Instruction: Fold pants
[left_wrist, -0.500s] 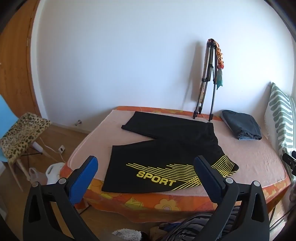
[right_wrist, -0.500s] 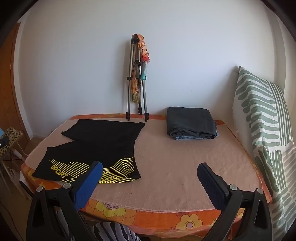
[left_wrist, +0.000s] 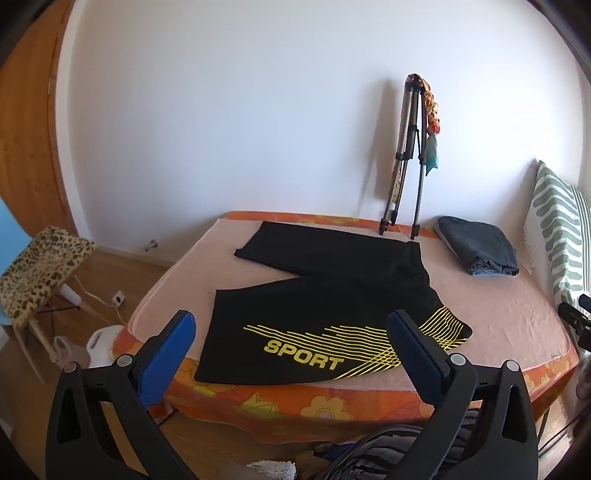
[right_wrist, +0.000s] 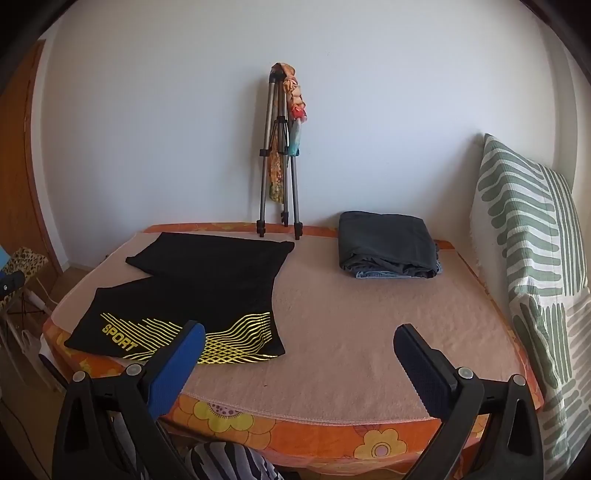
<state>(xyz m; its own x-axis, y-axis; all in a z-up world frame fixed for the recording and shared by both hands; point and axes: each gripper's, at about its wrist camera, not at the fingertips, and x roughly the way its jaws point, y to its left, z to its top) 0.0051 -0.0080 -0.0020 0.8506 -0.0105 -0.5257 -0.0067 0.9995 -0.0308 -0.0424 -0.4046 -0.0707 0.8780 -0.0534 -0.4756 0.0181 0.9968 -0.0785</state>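
Black shorts (left_wrist: 325, 291) with yellow stripes and the word SPORT lie spread flat on the pink bed cover, legs pointing left, waist to the right. They also show in the right wrist view (right_wrist: 207, 291) on the bed's left half. My left gripper (left_wrist: 290, 330) is open and empty, held off the bed's front edge in front of the near leg. My right gripper (right_wrist: 299, 341) is open and empty, held off the front edge to the right of the shorts' waist.
A folded dark grey garment stack (right_wrist: 388, 243) lies at the back right of the bed (right_wrist: 369, 332). A tripod (right_wrist: 280, 155) leans on the wall behind. A striped pillow (right_wrist: 532, 258) stands at the right. A leopard-print stool (left_wrist: 40, 266) stands on the floor left.
Both views have shifted only slightly. The shorts lie as before and both grippers stay open.
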